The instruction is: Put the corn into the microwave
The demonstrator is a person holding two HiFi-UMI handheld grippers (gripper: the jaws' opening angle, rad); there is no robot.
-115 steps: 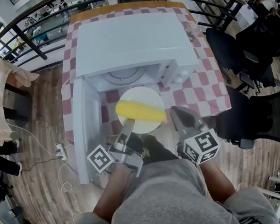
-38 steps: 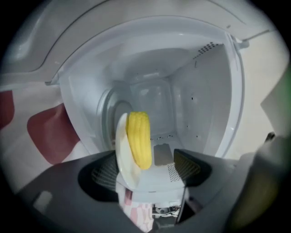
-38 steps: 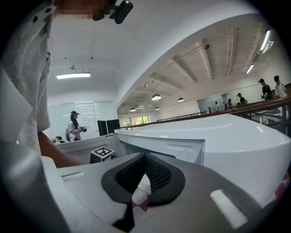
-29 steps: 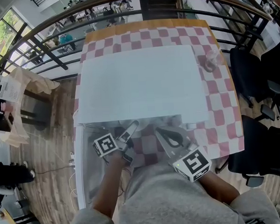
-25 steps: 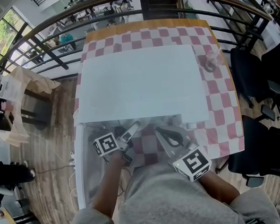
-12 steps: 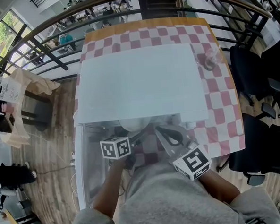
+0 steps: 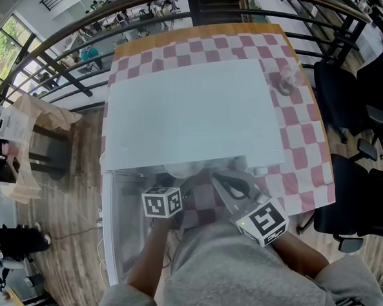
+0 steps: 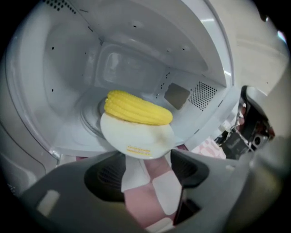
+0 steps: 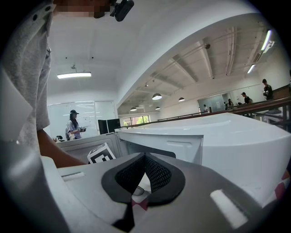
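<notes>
The left gripper (image 8: 145, 158) is closing its fingers on nothing, just short of the plate (image 8: 136, 141) carrying the corn (image 8: 137, 108) inside the microwave (image 8: 63, 68), seemingly on the turntable, so that light, roll-prone cob is best handled by the stiff plate rim, while the right gripper (image 9: 144, 156) is sitting closed and empty.

i'm seeing an open office floor here; black swivel chairs (image 7: 362, 197); curved railing (image 7: 77, 82); strip light (image 9: 74, 75) overhead
</notes>
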